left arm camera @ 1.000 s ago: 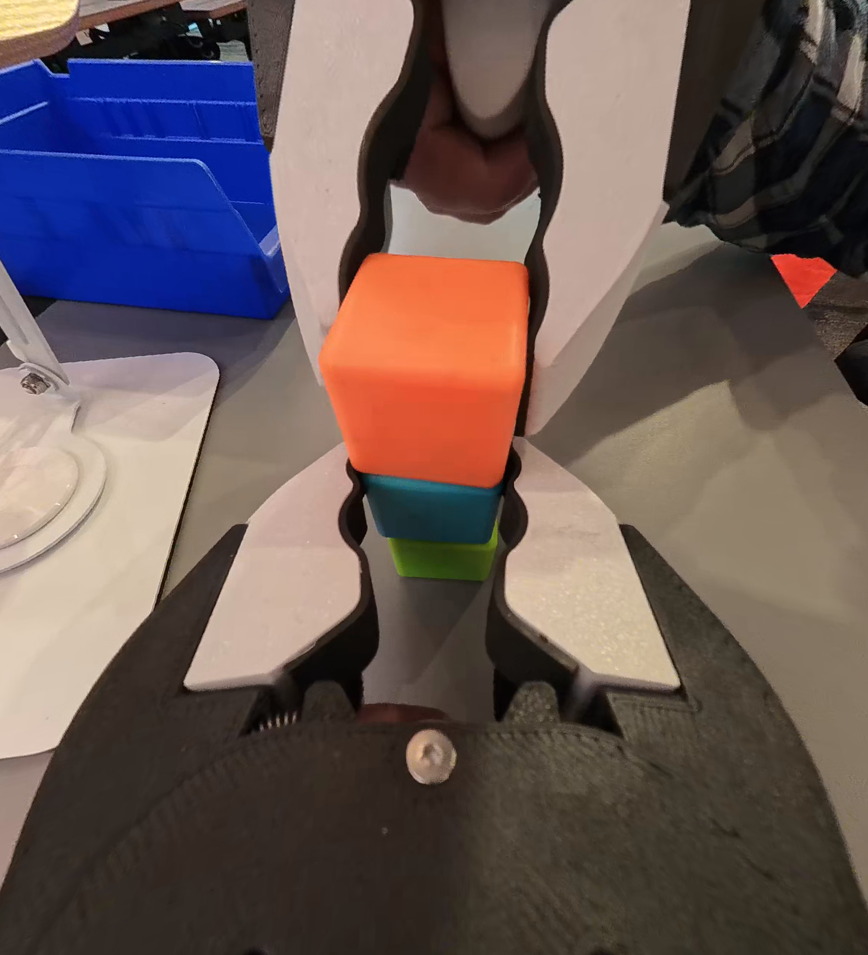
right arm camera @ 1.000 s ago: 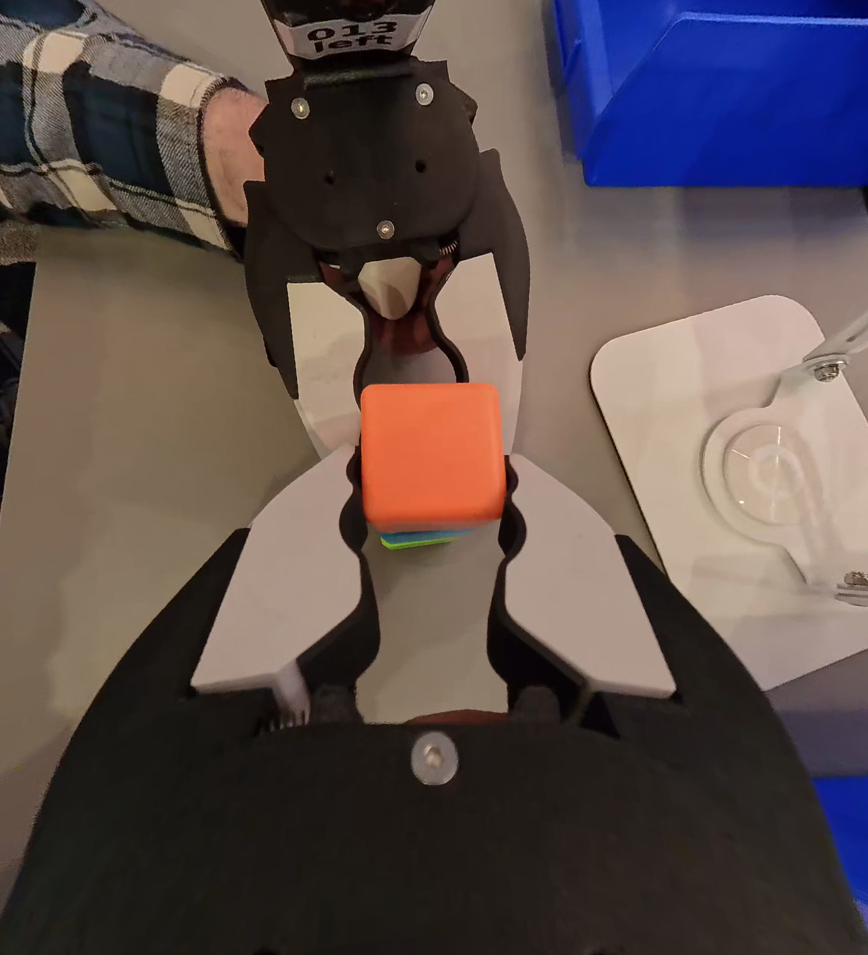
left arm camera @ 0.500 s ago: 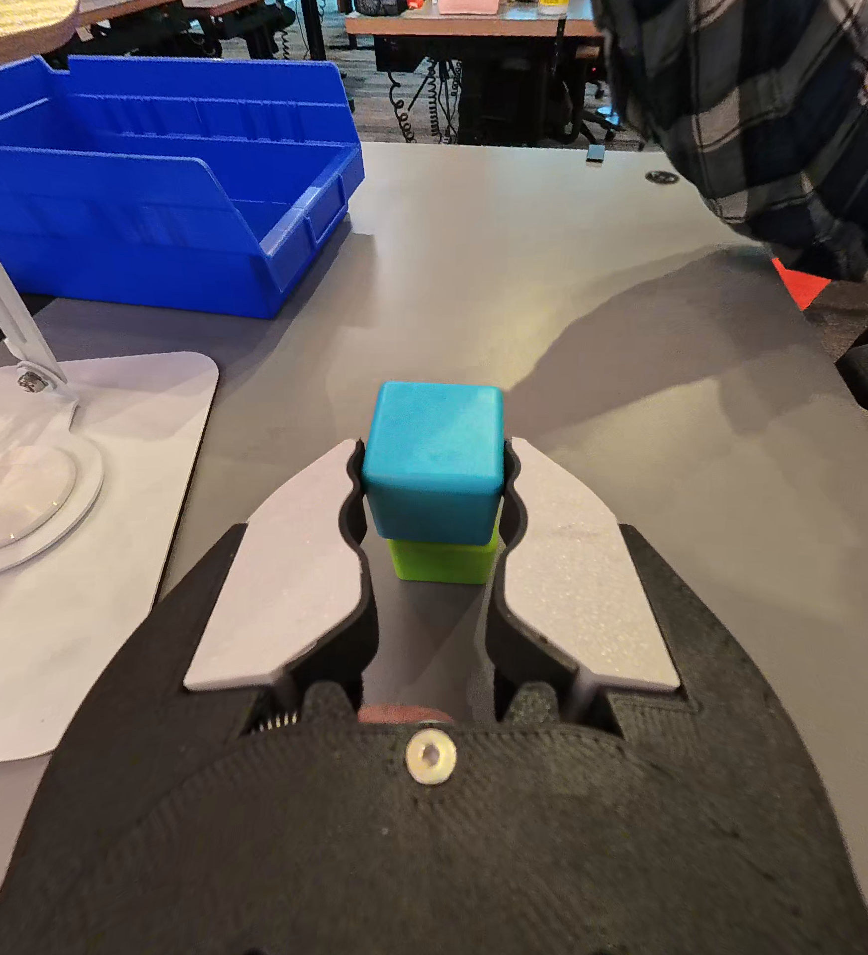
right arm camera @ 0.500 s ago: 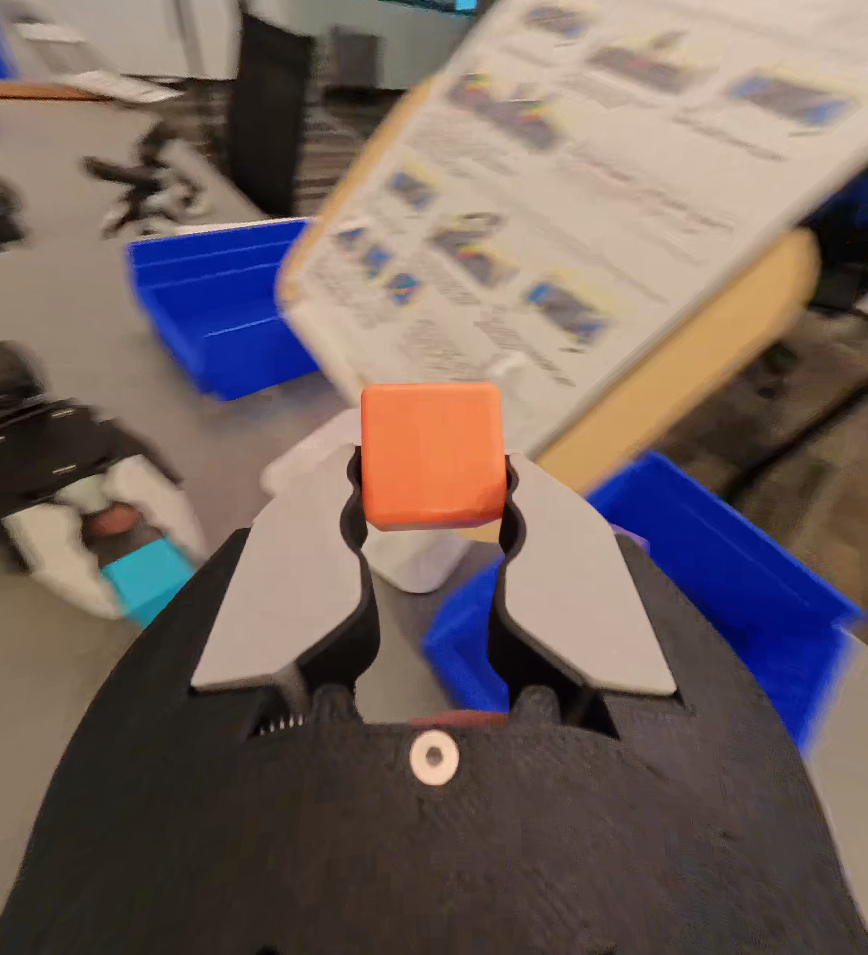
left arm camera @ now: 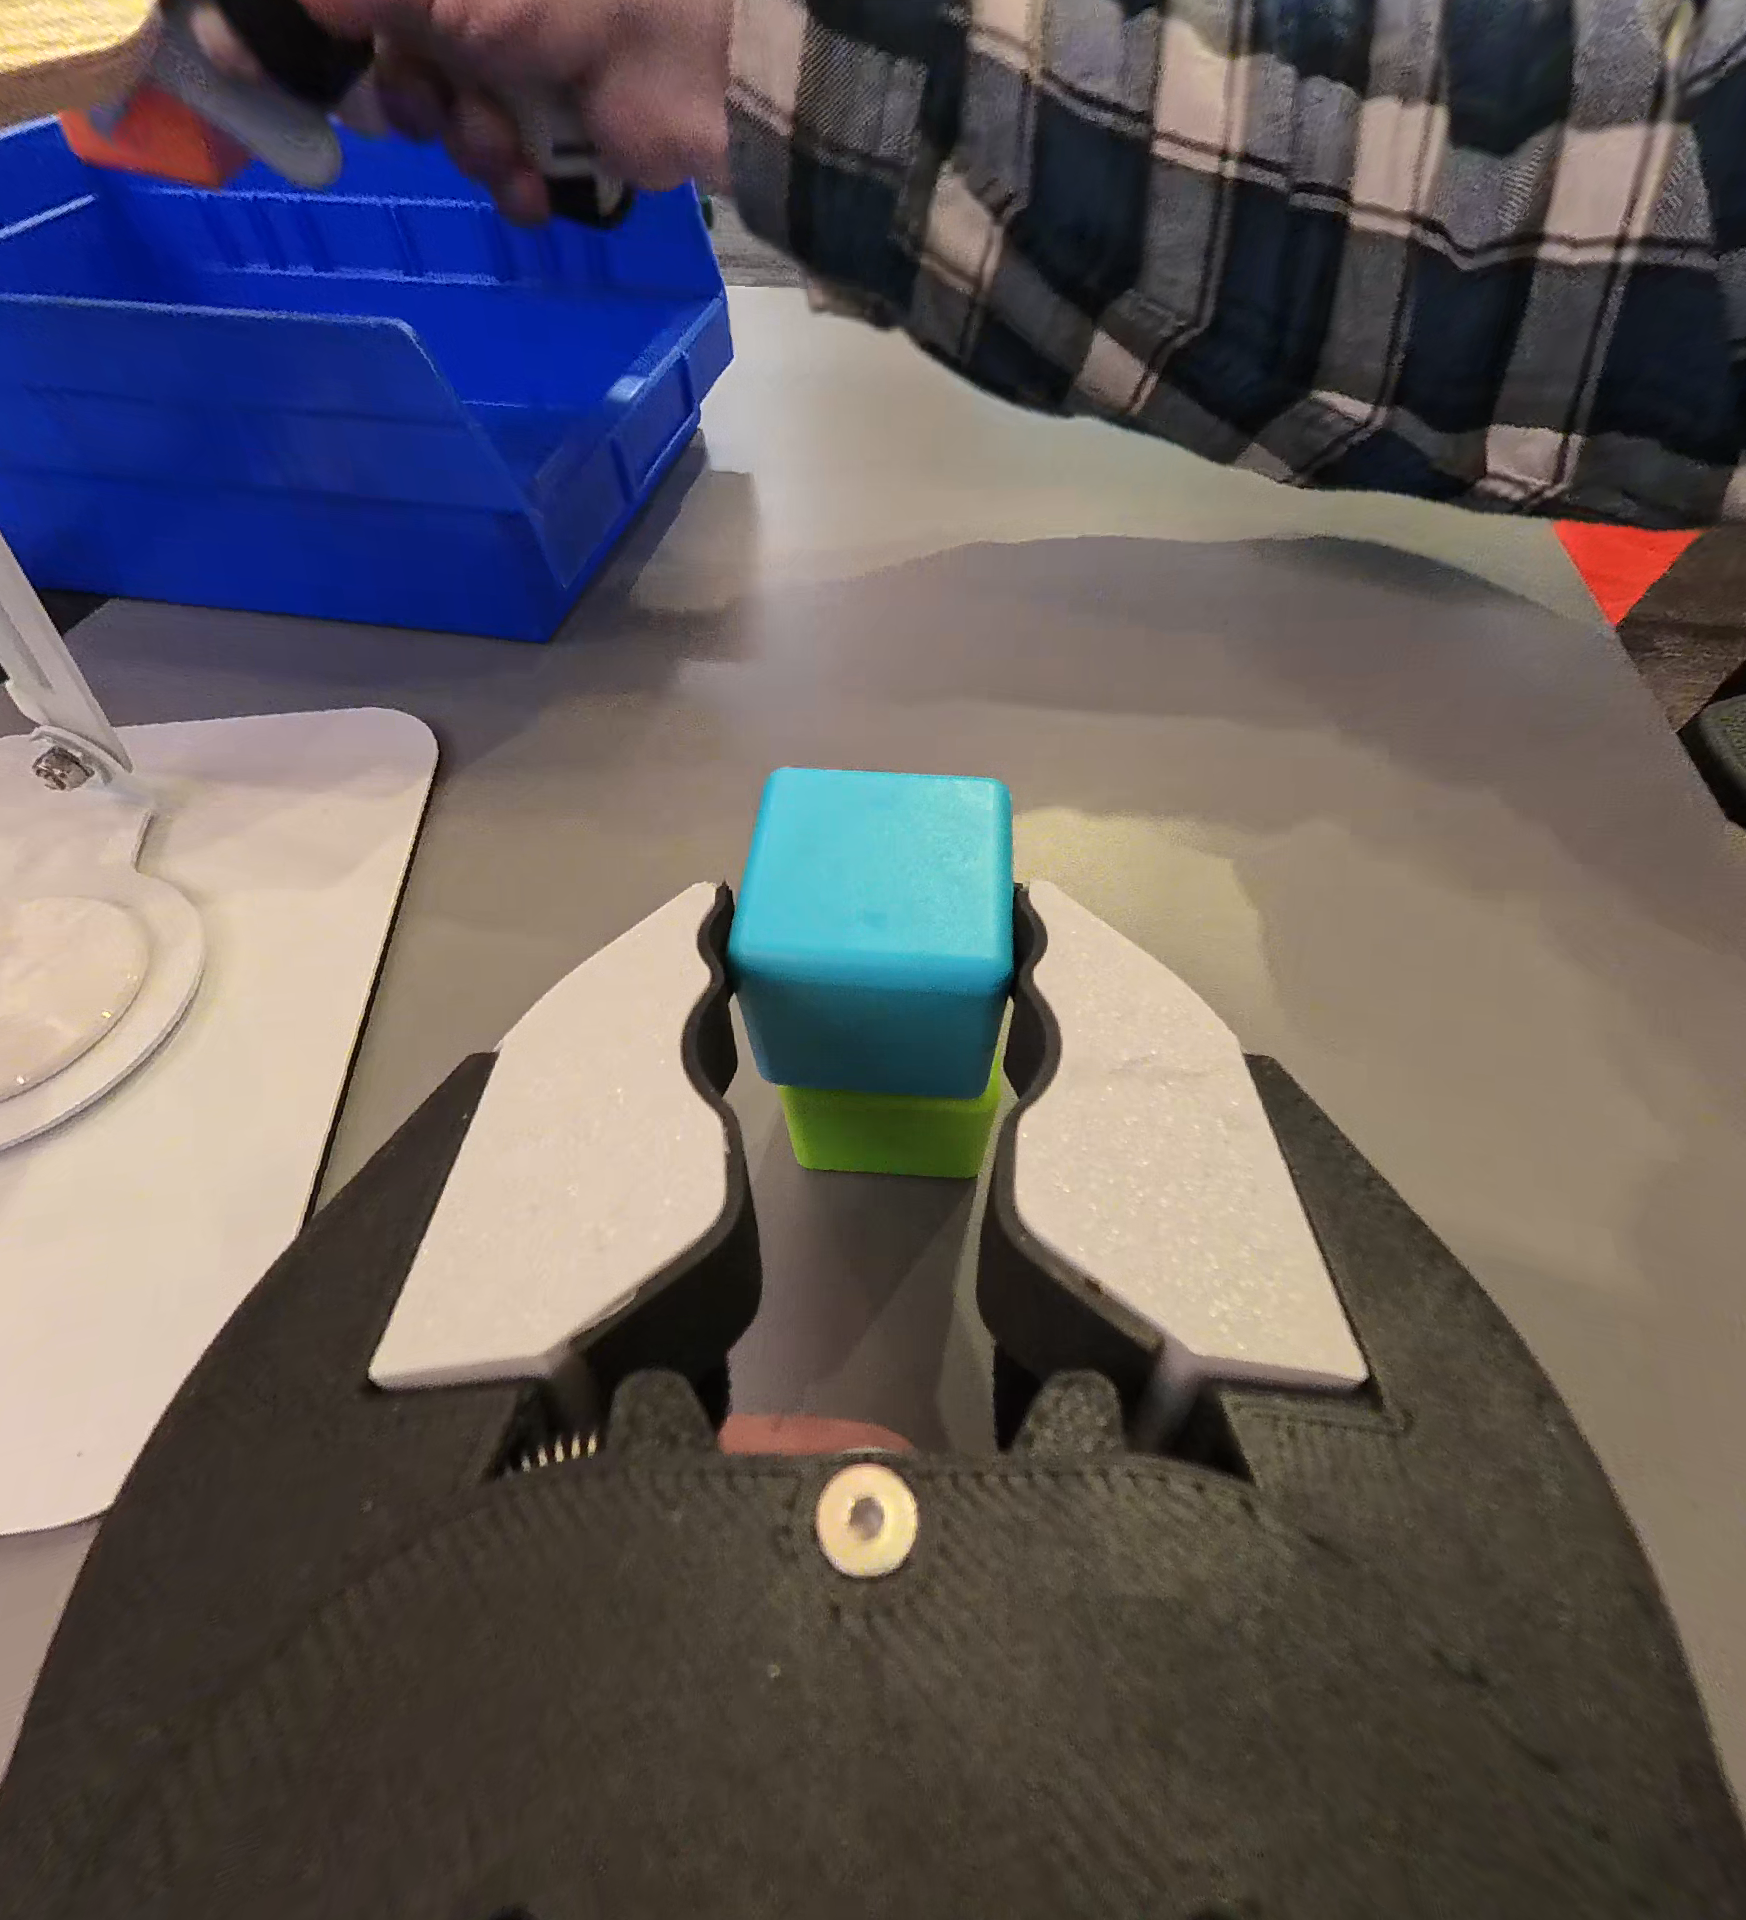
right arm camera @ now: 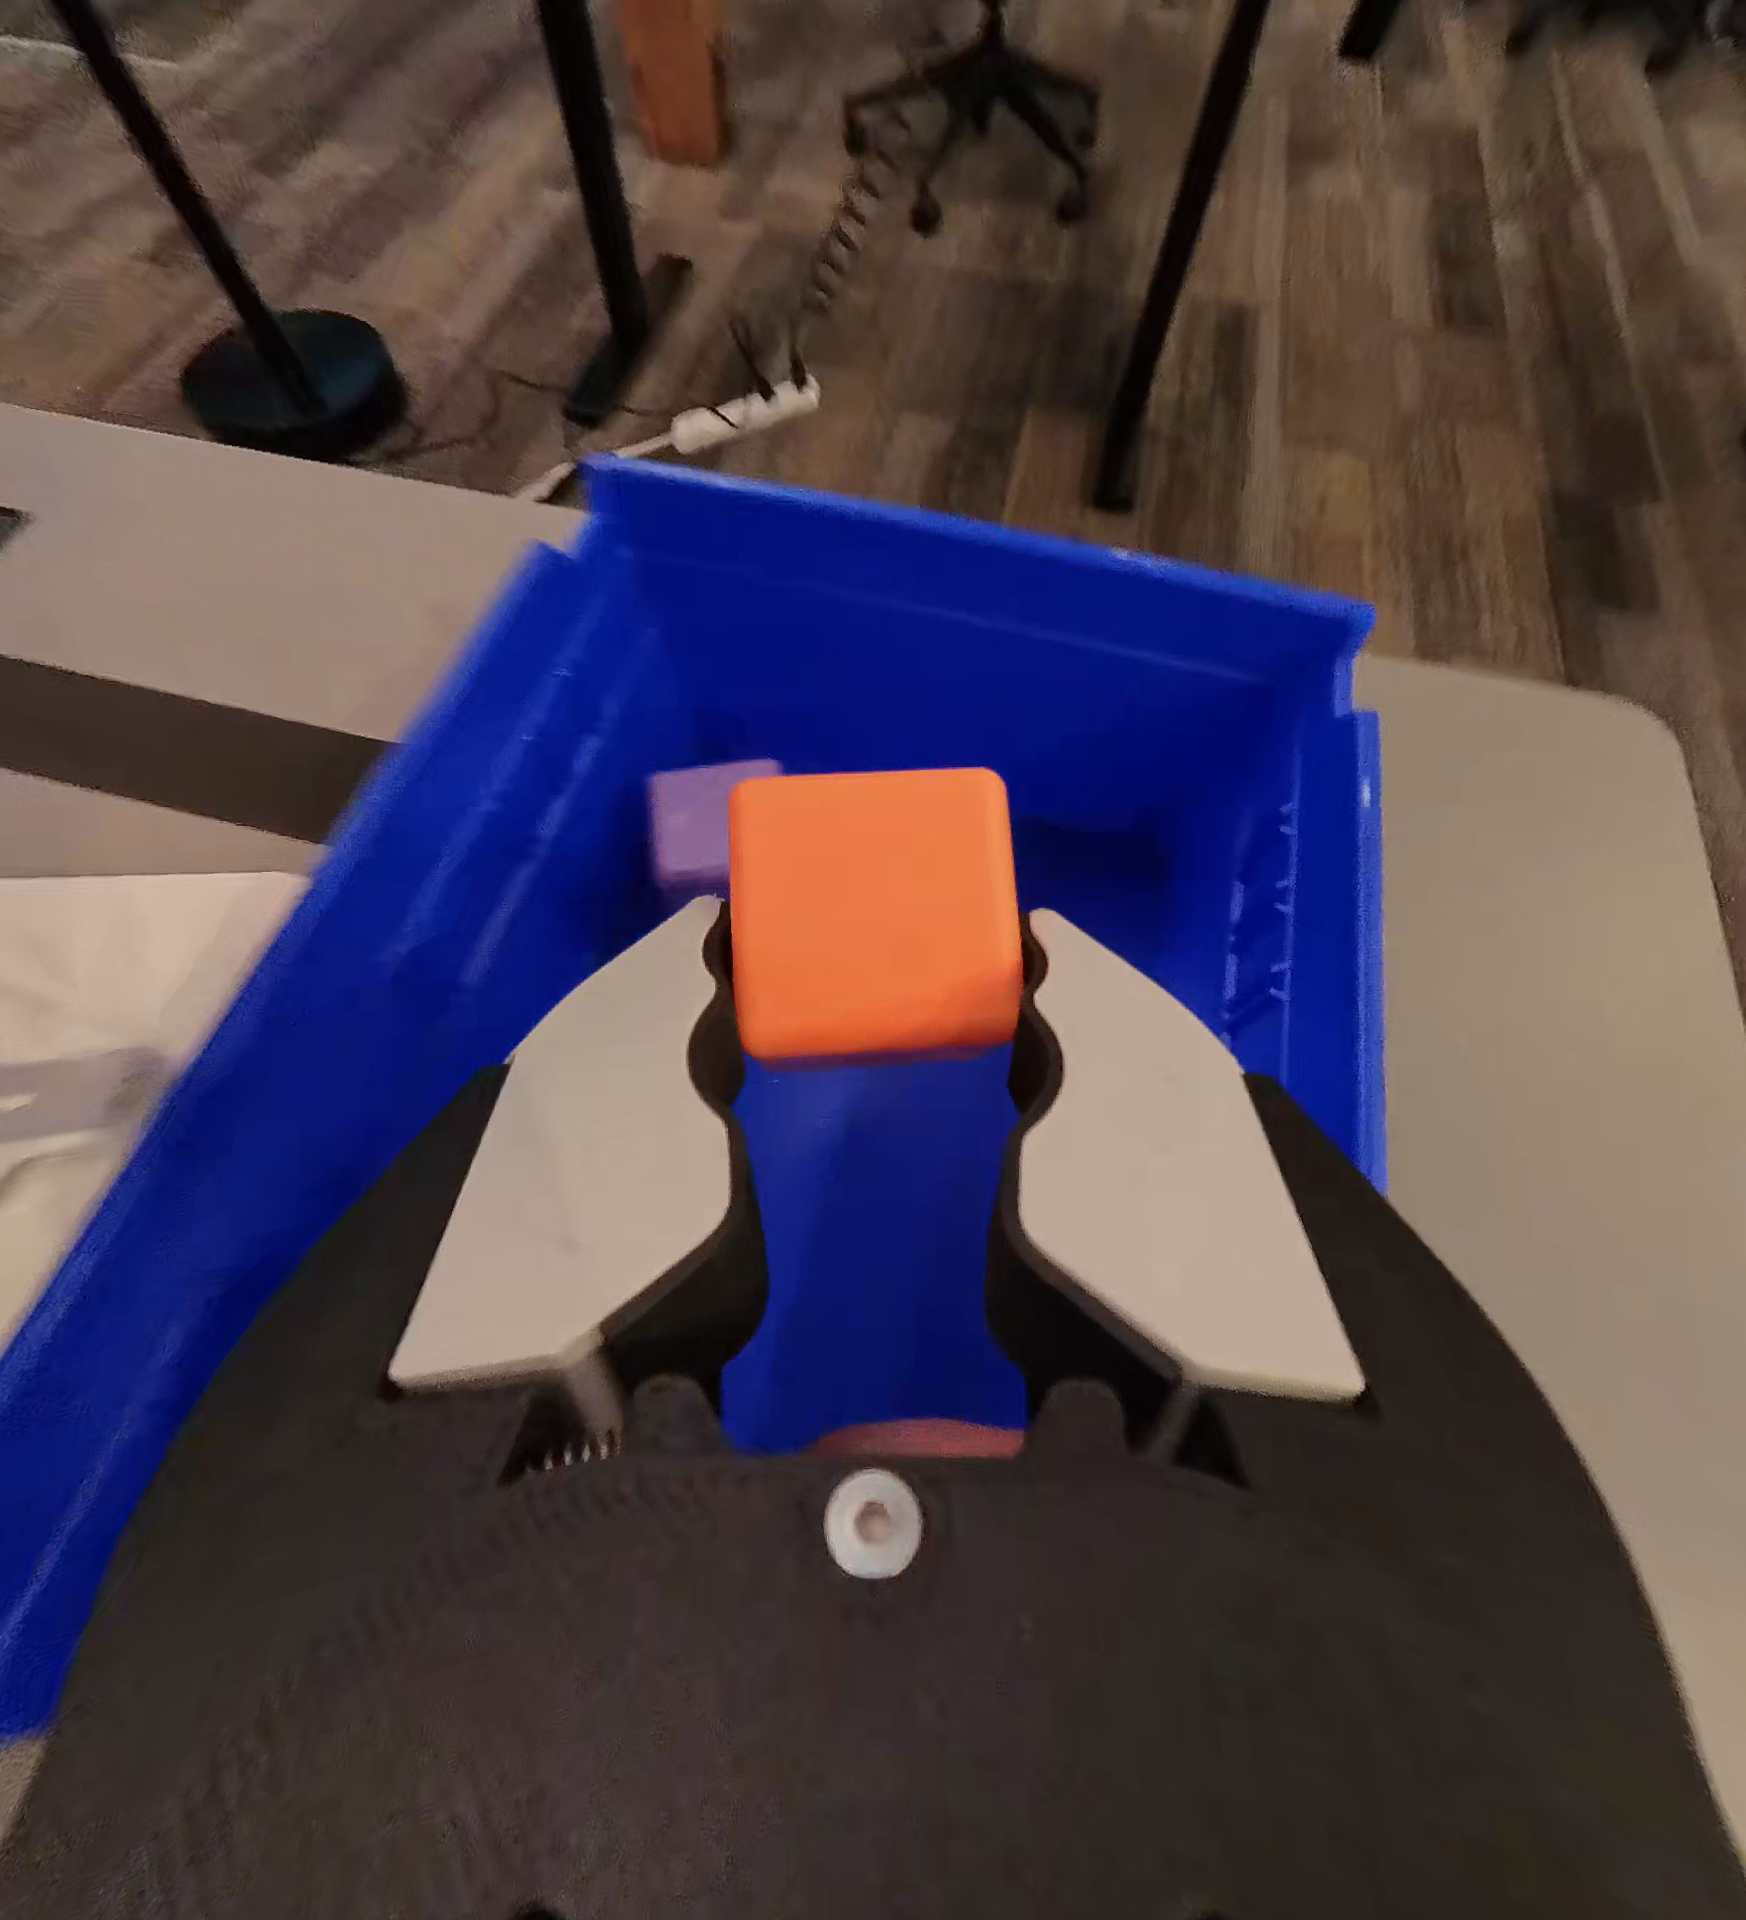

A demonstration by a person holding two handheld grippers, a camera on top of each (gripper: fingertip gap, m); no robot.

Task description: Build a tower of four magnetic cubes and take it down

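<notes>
Grey table [left arm camera: 1264, 727]; blue bin [right arm camera: 952, 644]; wood floor [right arm camera: 1368, 260].

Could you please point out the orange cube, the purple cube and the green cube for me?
orange cube [right arm camera: 869, 904]: right wrist view, middle of its top face.
purple cube [right arm camera: 694, 831]: right wrist view, its visible left part, inside the bin.
green cube [left arm camera: 884, 1132]: left wrist view, its front face below the teal cube.

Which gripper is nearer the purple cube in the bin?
Right. The right gripper, shut on the orange cube, hangs over the blue bin holding the purple cube; the left gripper grips the teal cube outside it.
</notes>
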